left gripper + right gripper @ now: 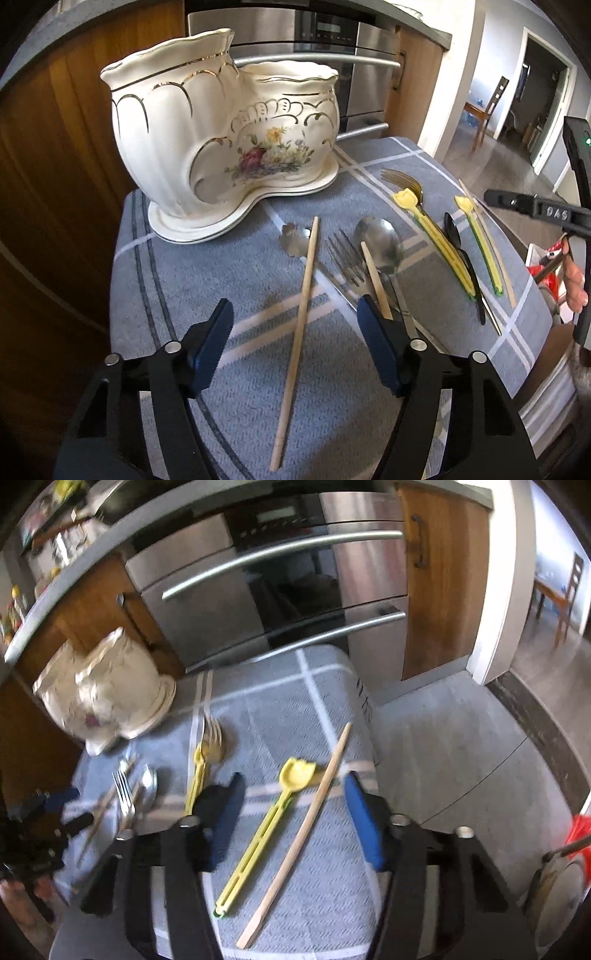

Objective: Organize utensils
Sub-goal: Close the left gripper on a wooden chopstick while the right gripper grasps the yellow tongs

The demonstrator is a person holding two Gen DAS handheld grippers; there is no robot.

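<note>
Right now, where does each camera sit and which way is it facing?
Left wrist: on the left gripper, angled down at a wooden chopstick lying between its fingers on the grey cloth; the right gripper and a hand show at the right edge.
Right wrist: on the right gripper, angled down over a yellow utensil and another chopstick; the left gripper shows at left.
Shared: cloth, ceramic holder, oven.

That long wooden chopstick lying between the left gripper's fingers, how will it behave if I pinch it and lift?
The wooden chopstick looks thin, straight and stiff, so probably light and unbending. Its narrow shaft may roll on the blue cloth if nudged. The left hand-held gripper straddles it above the middle, so the longer near end may droop.
</note>
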